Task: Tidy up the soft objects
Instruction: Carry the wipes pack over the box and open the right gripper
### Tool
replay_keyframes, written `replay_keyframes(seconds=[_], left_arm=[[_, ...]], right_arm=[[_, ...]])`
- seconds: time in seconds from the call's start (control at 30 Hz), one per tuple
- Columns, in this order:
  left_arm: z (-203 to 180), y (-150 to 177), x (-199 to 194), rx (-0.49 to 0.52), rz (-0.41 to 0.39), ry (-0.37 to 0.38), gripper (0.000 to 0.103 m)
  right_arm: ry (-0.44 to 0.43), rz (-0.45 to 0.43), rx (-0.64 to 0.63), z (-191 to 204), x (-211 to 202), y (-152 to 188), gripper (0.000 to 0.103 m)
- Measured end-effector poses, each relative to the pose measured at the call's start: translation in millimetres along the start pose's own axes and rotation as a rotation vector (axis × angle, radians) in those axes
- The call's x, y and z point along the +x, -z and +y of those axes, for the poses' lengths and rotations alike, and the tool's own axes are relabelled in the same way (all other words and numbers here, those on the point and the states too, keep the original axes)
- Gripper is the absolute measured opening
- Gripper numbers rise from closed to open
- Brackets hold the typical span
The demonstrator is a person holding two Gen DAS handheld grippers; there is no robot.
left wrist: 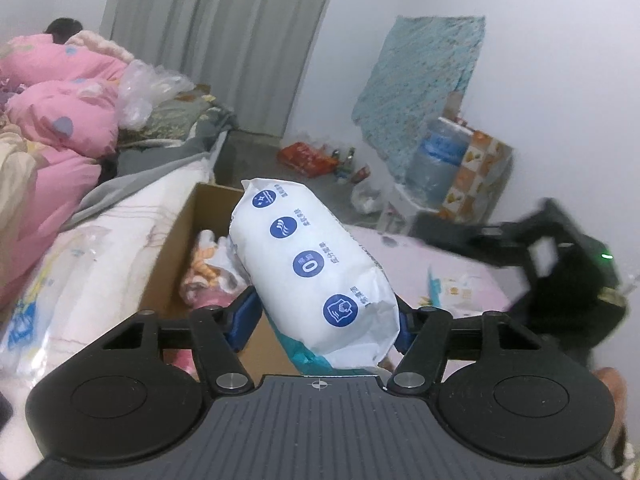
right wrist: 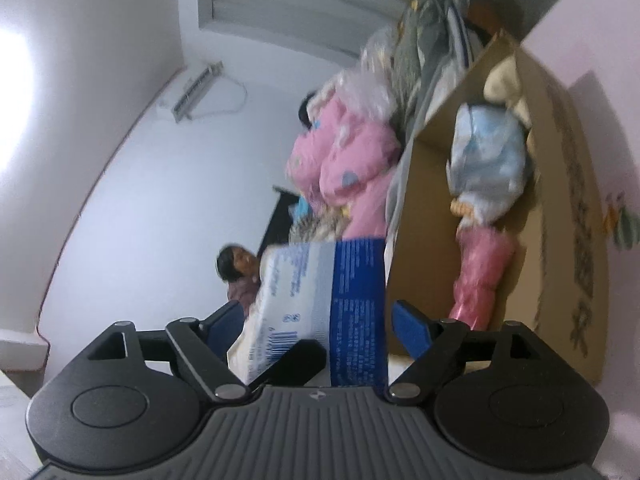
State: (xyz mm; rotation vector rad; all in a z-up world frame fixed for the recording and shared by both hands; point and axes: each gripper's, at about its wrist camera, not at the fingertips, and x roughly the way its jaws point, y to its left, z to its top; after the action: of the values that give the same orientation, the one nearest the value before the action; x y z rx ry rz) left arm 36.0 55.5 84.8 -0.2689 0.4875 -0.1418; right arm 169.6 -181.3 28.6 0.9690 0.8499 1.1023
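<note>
The white plastic-wrapped pack (left wrist: 316, 272) with blue round icons was held by its lower end between the pads of the left gripper (left wrist: 326, 320), raised above the open cardboard box (left wrist: 180, 240) on the bed (left wrist: 404, 256). It appeared light, soft and compressible, its film likely slippery, so a mid-body hold seemed safer. The right gripper (right wrist: 320, 328) clasped a blue-and-white pack (right wrist: 320, 300) beside the box.

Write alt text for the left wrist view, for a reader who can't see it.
The left gripper clamps a white soft pack with blue round icons, holding it above an open cardboard box that already holds soft items. The box sits on a bed with pink quilts piled at left.
</note>
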Motion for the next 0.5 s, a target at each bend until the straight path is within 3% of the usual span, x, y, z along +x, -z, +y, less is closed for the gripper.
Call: replay_keyframes(seconds=[0.1,0.27,0.4,0.5], left_arm=[[4.5,-6.9,14.6,0.028,0.024,-0.042,0.063],[-0.9,-17.5,58.8,0.184,0.121,-0.157,0.062],[-15.7,-11.9,101.0,0.406,0.248,-0.199,0.063],[-27.3,8.4,141.5,0.611,0.41,-0.243,0.064]], right_arm=[[-0.004,-0.048,0.012,-5.3,-16.1,-7.6,0.053],[-0.002,-0.105,0.027,-15.2,-45.9,-10.0,0.056],[0.017,-0.132,0.038,-24.1,-63.3,-8.0,0.057],[0.037,-0.148,0.054,-33.6,-73.1,-9.1,0.058]])
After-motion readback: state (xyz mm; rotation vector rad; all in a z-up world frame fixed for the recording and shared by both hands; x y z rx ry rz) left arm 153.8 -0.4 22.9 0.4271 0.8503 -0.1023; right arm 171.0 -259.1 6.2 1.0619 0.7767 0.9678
